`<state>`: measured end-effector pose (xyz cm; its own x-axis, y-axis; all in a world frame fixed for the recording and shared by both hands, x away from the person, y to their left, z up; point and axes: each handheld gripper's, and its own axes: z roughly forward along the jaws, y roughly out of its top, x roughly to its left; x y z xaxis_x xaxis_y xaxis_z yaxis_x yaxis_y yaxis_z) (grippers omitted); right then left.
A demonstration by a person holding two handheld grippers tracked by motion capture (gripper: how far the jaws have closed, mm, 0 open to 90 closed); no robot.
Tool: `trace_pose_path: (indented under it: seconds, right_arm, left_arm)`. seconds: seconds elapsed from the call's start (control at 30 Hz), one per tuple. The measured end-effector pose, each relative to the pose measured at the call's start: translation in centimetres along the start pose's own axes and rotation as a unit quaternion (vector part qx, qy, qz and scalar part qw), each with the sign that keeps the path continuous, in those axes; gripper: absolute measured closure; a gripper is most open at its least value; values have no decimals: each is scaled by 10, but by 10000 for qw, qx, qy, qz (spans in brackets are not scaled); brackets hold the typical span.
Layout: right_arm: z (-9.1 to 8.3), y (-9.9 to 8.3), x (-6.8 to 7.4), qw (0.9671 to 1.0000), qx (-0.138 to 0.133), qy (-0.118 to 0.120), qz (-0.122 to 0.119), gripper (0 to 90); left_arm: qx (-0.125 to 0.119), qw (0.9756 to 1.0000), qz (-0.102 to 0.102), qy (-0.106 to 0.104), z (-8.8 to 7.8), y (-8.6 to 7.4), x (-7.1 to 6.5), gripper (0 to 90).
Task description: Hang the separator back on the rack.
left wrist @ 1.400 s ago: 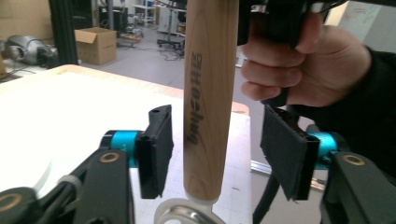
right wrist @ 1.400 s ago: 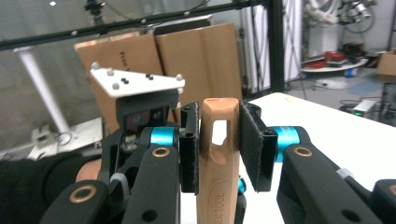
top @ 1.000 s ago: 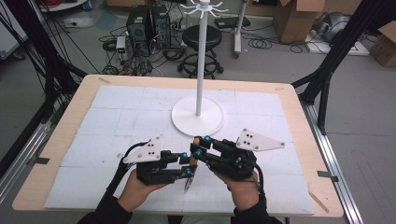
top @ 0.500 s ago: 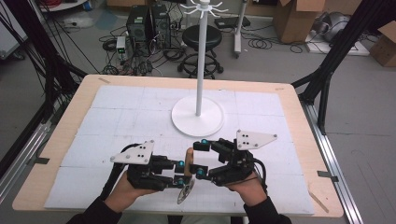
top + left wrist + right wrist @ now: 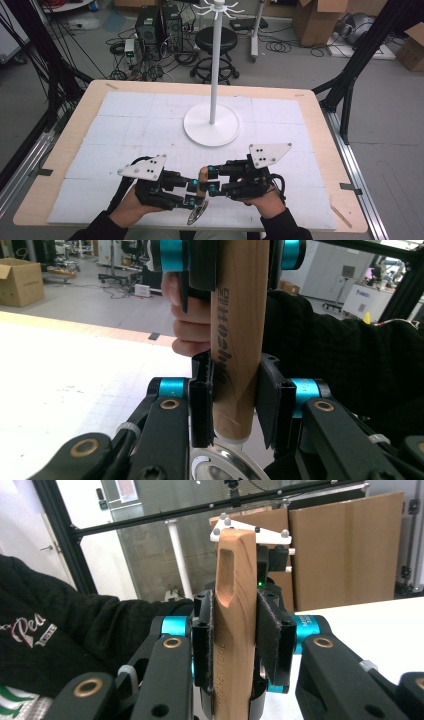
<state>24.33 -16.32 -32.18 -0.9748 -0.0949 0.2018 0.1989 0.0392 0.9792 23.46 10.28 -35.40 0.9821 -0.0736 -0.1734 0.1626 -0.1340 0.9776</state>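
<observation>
wooden handle (image 5: pixel 235 340) between left gripper (image 5: pixel 234 405) jaws, right gripper (image 5: pixel 235 645) jaws

Lab: computer towers (image 5: pixel 159 27), floor cables (image 5: pixel 292 48)

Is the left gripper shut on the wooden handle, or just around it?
Shut on it. In the left gripper view, the left gripper has both black pads pressed flat against the sides of the wooden handle, with no gap.

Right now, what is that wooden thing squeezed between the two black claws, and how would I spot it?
Start at the tall white stand on the table, then drop to the near edge, where two hands meet. Between the left gripper and the right gripper sits a wooden handle with dark lettering, a slot at one end and a shiny metal part at the other.
</observation>
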Motion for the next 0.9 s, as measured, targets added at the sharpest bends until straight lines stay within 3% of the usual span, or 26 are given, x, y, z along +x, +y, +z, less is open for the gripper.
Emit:
trace_pose_path:
  seconds: [0.07,0.13,0.3,0.43,0.57,0.63,0.7,0.77,0.9]
  right_arm:
    - [0,1,0,10000,-4,-78,8,716]
    - [1,1,2,9996,-64,-260,-18,717]
    - [4,6,5,9968,-19,-792,66,717]
    - [8,10,8,9928,-137,-1189,34,717]
    - [10,15,12,9862,-306,-1617,156,716]
    - [11,17,15,9827,-344,-1807,201,716]
    - [12,19,17,9770,-389,-2082,254,716]
    - [13,19,19,9725,-434,-2268,290,716]
    - [16,18,22,9658,-426,-2545,267,716]
  left_arm:
    - [-136,9997,-9,215,0,-1,-2,671]
    - [-175,9988,-170,430,0,-2,-1,479]
    - [-201,9965,-193,786,-3,-3,-1,379]
    - [-107,9934,-88,1136,-4,-3,-2,377]
    - [-111,9893,-65,1450,-4,-3,-1,393]
    - [-133,9880,-57,1537,-5,-2,-1,406]
    - [-147,9861,-54,1657,-5,-2,-2,433]
    - [-129,9827,-36,1850,-6,-1,-3,464]
    - [-178,9815,-28,1905,-6,0,-3,508]
